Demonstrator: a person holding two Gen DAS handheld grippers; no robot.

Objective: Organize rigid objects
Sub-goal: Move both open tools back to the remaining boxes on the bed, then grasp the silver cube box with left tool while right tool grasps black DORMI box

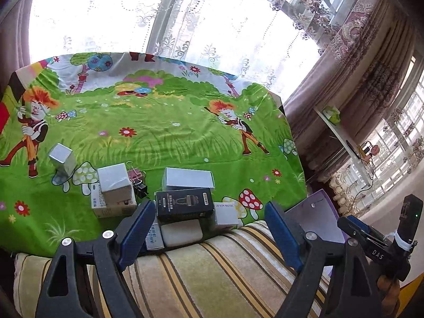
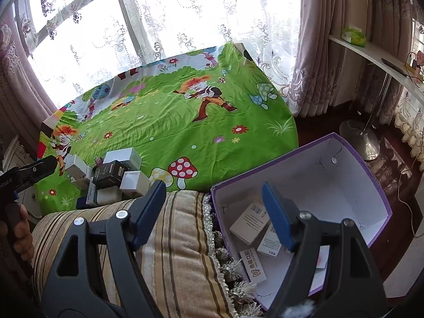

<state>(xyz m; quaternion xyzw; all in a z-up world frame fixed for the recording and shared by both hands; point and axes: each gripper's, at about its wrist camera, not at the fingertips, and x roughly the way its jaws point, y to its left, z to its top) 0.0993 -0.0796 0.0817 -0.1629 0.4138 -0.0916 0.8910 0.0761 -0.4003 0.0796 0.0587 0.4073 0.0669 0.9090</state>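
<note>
Striped cushion (image 1: 212, 270) fills the foreground under the left gripper (image 1: 209, 209), whose jaws stand wide and hold nothing, facing a cluster of small boxes (image 1: 185, 201) on the green cartoon cloth (image 1: 164, 132). Right gripper (image 2: 214, 193), likewise spread wide with nothing between its jaws, hovers over a purple carton (image 2: 365, 175) containing several boxes (image 2: 250, 221).

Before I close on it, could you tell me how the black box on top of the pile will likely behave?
The black box looks like rigid, flat-sided carton, so probably an easy pinch. It rests on the white case, so pushing may topple neighbours.
</note>
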